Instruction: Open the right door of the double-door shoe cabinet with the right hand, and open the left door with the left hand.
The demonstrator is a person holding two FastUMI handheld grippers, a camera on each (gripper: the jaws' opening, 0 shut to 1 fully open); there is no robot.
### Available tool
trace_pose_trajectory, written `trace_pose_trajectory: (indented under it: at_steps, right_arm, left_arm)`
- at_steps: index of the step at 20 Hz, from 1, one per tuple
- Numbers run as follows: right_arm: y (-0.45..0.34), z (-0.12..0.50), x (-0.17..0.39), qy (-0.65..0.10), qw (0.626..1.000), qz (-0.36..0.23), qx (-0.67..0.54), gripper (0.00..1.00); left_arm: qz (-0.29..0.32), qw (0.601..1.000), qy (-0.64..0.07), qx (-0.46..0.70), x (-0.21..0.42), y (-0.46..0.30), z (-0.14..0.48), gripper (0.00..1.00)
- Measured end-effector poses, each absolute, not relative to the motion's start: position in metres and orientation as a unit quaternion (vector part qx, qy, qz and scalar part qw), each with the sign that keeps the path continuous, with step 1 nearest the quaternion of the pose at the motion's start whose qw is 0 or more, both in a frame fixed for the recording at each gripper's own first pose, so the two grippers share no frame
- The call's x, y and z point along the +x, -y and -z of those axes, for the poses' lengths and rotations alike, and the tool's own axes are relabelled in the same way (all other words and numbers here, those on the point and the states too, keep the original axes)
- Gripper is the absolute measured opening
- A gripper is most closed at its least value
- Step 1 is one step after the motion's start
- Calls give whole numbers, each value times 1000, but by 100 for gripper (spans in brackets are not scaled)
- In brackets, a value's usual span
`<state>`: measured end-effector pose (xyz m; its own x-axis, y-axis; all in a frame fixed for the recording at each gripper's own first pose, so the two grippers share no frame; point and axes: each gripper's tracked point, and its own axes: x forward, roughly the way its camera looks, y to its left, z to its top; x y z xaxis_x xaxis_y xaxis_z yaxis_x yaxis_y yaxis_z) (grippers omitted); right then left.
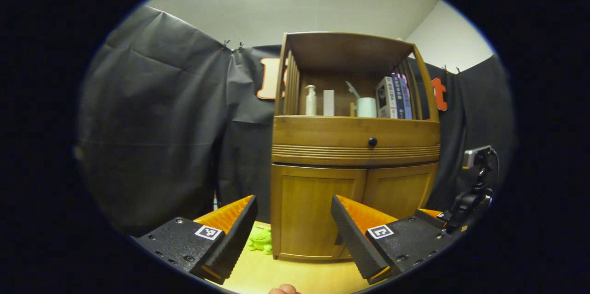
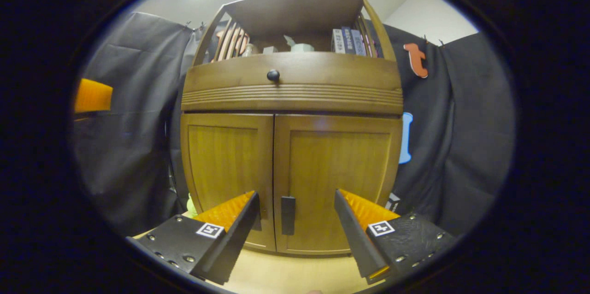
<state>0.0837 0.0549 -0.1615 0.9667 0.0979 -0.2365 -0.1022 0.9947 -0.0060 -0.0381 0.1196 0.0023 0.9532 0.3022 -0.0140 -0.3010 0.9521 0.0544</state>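
Right claw (image 2: pixel 295 234): your fingers are spread wide, pinching nothing.
Right door (image 2: pixel 339 183): shut, straight ahead of your right claw; its dark handle (image 2: pixel 288 214) sits between the fingers, farther off.
Left claw (image 1: pixel 292 234): spread wide, holding nothing.
Left door (image 1: pixel 318 211): shut, ahead of your left claw.
Green toy (image 1: pixel 261 239): just beyond the left finger, beside the cabinet (image 1: pixel 355 142).

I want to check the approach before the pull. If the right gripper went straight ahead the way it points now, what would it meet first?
Most likely the right door's handle, the dark vertical bar between the open jaws of the right gripper, with the closed right door behind it. How far off it is remains unclear.
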Motion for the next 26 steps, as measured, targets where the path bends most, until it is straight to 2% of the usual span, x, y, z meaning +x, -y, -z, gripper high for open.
trace_pose_trajectory:
  at_steps: [4, 6, 8, 14, 15, 22, 23, 26]
  right_arm:
    - [-65, 201, 112, -144, 988, -46, -24, 98]
    - [-67, 222, 125, -159, 986, -43, -24, 82]
    - [-68, 240, 137, -177, 983, -37, -25, 77]
    - [-73, 278, 161, -214, 976, -32, -29, 77]
    - [-75, 280, 161, -218, 975, -34, -27, 55]
    - [-72, 296, 171, -234, 972, -19, -22, 53]
    - [-72, 289, 164, -236, 971, -15, -17, 29]
    - [-71, 289, 167, -247, 969, -12, -7, 33]
  left_arm:
    - [-195, 980, -11, 32, -48, -154, -4, 98]
    - [-215, 976, -10, 36, -53, -168, -6, 98]
    - [-235, 971, -8, 39, -58, -181, -7, 98]
    - [-276, 960, -12, 39, -71, -206, -6, 98]
    - [-280, 959, -13, 38, -71, -207, -5, 98]
    - [-291, 955, -16, 43, -81, -213, -7, 98]
    - [-292, 955, -16, 42, -82, -213, -7, 98]
    - [-291, 956, -18, 37, -84, -212, -5, 98]
